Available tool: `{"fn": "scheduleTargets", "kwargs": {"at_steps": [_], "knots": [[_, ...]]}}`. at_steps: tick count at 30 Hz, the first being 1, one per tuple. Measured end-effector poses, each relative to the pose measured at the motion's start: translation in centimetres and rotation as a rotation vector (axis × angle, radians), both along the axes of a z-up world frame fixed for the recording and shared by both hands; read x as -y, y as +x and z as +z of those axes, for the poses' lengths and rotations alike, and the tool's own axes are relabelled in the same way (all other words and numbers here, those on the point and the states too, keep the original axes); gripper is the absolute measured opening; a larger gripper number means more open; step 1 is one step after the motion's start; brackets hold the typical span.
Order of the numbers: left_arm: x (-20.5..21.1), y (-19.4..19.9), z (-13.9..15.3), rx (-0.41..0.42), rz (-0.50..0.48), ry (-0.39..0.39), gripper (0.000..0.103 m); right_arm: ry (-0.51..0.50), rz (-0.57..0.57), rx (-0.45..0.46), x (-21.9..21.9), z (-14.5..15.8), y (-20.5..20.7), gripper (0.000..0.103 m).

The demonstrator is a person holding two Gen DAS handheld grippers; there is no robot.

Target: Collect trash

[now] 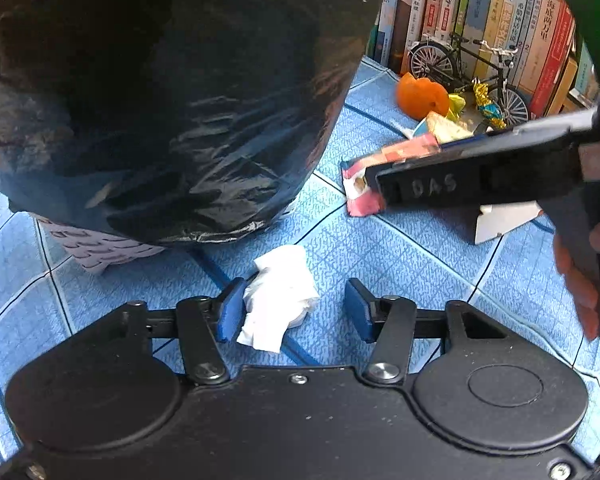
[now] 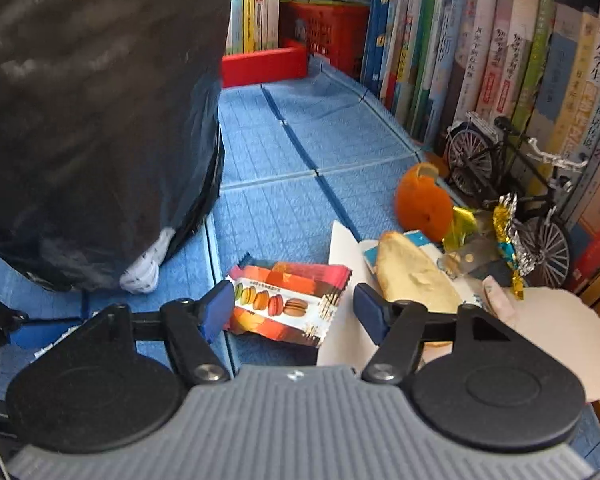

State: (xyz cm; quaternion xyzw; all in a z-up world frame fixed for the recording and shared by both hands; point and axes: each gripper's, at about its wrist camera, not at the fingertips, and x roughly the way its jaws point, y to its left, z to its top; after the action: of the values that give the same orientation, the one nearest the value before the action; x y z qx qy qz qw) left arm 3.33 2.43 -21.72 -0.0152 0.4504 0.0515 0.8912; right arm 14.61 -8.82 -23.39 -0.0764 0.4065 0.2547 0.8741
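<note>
Both views are brightly and evenly lit with only soft shadows. Pale sheen streaks the crinkled black plastic trash bag (image 1: 188, 128) at left. Fisheye curvature bends the far row of upright books (image 2: 500, 60). Edges look slightly soft and blurred.

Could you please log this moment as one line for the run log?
left gripper: open around tissue | right gripper: open around macaron wrapper | black trash bag: nearby

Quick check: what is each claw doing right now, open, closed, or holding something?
Left claw: open, around the crumpled tissue, not closed on it.
Right claw: open, around the snack wrapper, not gripping it.
</note>
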Motion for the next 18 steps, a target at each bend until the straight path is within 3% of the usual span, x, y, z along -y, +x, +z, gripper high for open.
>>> {"fn": "scheduleTargets", "kwargs": {"at_steps": [1, 2, 4, 6, 10, 13, 18], "knots": [[-0.1, 0.1, 0.0, 0.001, 0.001, -0.005, 0.049, 0.007, -0.008, 0.003, 0.0, -0.1, -0.1, 0.076], [-0.1, 0.1, 0.0, 0.003, 0.002, -0.007, 0.044, 0.019, -0.017, 0.005, 0.0, -0.2, -0.2, 0.066], [-0.2, 0.1, 0.0, 0.006, 0.003, 0.000, 0.033, 0.032, -0.039, 0.009, 0.1, -0.4, -0.4, 0.058], [-0.1, 0.2, 0.1, 0.007, -0.004, 0.007, 0.032, 0.049, -0.055, 0.015, 0.3, -0.5, -0.7, 0.049], [0.3, 0.0, 0.7, 0.026, -0.023, 0.018, 0.029, 0.119, -0.111, 0.021, 1.6, 0.2, -1.1, 0.023], [0.8, -0.2, 1.5, 0.051, -0.044, 0.012, 0.029, 0.173, -0.162, 0.025, 2.7, 1.2, -1.3, 0.016], [2.0, -0.9, 3.5, 0.085, -0.111, 0.021, 0.029, 0.239, -0.232, 0.043, 4.3, 3.1, -1.1, 0.012]]}}
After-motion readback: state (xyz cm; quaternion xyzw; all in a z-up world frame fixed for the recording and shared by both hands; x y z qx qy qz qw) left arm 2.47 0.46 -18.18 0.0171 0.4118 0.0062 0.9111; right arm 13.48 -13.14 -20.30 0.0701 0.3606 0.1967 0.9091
